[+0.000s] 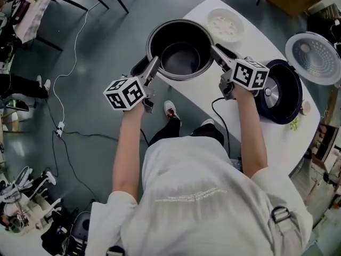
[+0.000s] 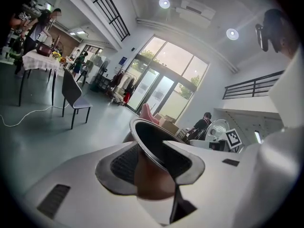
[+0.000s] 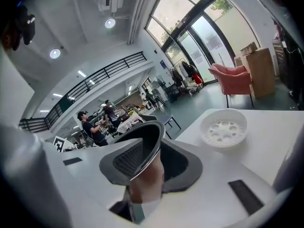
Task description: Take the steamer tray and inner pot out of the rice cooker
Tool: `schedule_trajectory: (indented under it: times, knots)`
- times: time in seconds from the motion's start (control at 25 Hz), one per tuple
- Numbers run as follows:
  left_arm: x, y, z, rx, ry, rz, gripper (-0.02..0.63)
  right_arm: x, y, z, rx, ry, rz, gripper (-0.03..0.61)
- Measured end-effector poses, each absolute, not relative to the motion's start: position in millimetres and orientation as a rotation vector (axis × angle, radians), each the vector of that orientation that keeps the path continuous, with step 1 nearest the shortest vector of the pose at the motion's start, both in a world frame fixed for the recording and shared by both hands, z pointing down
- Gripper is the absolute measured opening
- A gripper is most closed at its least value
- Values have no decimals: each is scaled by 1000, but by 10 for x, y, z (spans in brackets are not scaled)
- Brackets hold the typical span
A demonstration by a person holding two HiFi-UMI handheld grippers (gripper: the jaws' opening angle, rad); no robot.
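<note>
The dark inner pot (image 1: 180, 49) hangs between my two grippers over the near-left end of the white table (image 1: 266, 39). My left gripper (image 1: 155, 65) is shut on the pot's left rim (image 2: 156, 144), which runs between its pads in the left gripper view. Opposite it, my right gripper (image 1: 215, 50) clamps the right rim (image 3: 148, 144). I cannot tell whether the pot's base rests on the table. The white perforated steamer tray (image 1: 225, 24) lies on the table just beyond the pot and shows in the right gripper view (image 3: 223, 127) too. The open rice cooker (image 1: 281, 92) stands to the right.
The cooker's lid (image 1: 314, 57) is swung open at the far right. A black cord (image 1: 218, 116) drops from the table edge beside the person's legs. A white cable (image 1: 69, 73) trails over the floor on the left. A chair (image 2: 73, 96) stands further off.
</note>
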State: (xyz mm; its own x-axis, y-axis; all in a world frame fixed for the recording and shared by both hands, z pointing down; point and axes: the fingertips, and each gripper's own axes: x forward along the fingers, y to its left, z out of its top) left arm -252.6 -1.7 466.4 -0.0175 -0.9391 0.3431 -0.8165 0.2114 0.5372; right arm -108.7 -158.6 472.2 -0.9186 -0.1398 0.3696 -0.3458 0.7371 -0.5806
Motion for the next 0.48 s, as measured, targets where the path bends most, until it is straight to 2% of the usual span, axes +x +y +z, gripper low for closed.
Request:
schedule_trajectory:
  times: [0.24,0.48]
  knots:
    - [-2776,-84,5098,1592,-1798,-210,167,-1394,-1703,4997,427,-2610,983,132]
    - [-2776,-229,5232,1612,-1716,-158,167,-1344,-1804,5145,519,-2540,1003,132]
